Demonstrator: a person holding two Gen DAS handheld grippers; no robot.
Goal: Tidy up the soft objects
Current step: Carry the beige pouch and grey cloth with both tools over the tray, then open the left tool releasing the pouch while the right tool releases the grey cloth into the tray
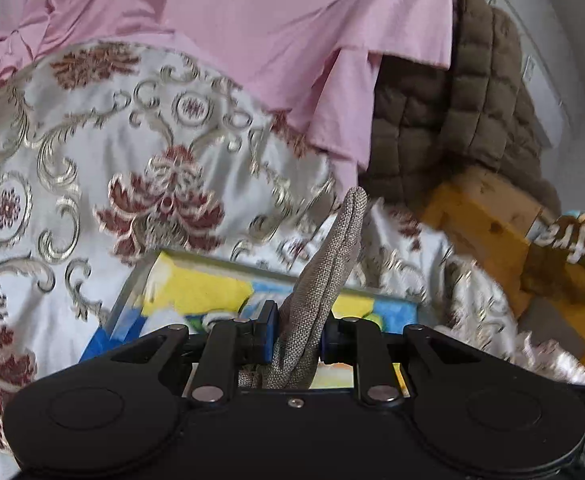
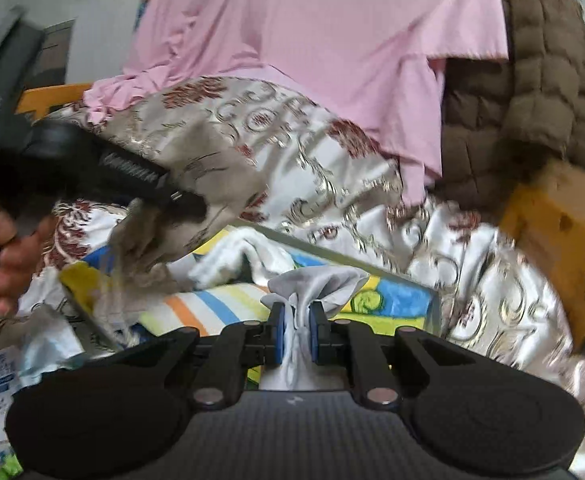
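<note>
A silvery floral brocade cover (image 1: 92,152) drapes the bed, with a pink sheet (image 1: 252,20) and a brown quilted blanket (image 1: 472,112) heaped behind against pale walls. The left hand-held gripper (image 1: 296,340) pinches a grey woven cloth (image 1: 332,256); the right hand-held gripper (image 2: 296,336) clamps a pale grey cloth (image 2: 316,284), both above a colourful striped box (image 2: 196,308).

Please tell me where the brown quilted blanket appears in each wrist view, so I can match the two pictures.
Left wrist: brown quilted blanket at upper right, beside the pink sheet.
Right wrist: blanket at upper right edge.
Shared landmark: pink sheet's hanging corner, directly left of it.

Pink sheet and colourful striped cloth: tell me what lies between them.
The floral satin cover lies between pink sheet and striped cloth, seen in the right wrist view.
</note>
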